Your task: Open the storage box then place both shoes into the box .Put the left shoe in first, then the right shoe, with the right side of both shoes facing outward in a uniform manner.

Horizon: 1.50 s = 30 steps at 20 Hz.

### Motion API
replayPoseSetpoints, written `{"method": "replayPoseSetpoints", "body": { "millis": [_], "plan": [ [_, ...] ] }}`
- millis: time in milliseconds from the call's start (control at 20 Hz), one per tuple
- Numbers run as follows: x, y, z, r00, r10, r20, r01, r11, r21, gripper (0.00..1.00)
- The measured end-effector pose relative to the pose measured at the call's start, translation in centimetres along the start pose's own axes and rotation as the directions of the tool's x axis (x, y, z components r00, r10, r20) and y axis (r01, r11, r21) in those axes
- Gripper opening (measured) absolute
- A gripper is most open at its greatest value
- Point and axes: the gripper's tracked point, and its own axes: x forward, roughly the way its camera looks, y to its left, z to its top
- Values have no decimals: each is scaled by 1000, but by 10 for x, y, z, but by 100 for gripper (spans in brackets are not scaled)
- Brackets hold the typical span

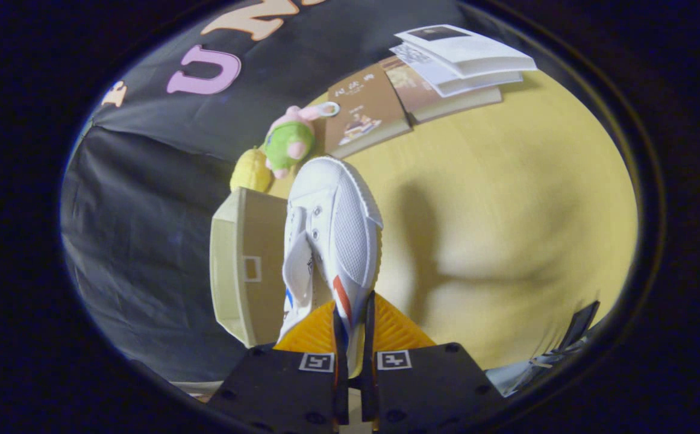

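A: Starting at the left of the frame, what's there?

B: An open beige plastic storage box (243, 265), sitting left of centre, its hollow side turned toward the dark cloth wall. Above it, at upper centre-left, a small yellow plush toy (251, 172) touches a green and pink plush toy (290, 141).

A: And in the middle?

B: A white canvas shoe with a mesh side and red and blue stripes (332, 235). It points away from the camera, toe up toward the plush toys, its left edge overlapping the box in the picture. Whether it touches the box I cannot tell.

A: What is the gripper (351, 328) doing?

B: At lower centre its two fingers are clenched on the heel end of the shoe, one on each side, with a narrow gap between them.

A: To the right?

B: A yellow tabletop (506, 199) with a shadow across it. At upper right lies a brown book (365, 111), then a stack of white-covered books (458, 60) beside it.
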Motion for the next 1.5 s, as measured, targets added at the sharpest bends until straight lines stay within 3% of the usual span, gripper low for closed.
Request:
{"method": "replayPoseSetpoints", "body": {
  "millis": [600,850,1200,1250,1350,1500],
  "plan": [
    [17,152,-9,994,107,37,-104,991,-82,12],
    [53,172,-25,998,59,8,-58,992,-115,12],
    [97,160,-37,998,-66,-3,64,982,-180,12],
    [97,168,-34,999,-36,1,35,985,-166,19],
    [88,169,-20,997,-47,66,59,981,-187,34],
    [81,178,-14,992,-5,128,34,974,-222,56]
  ]
}}
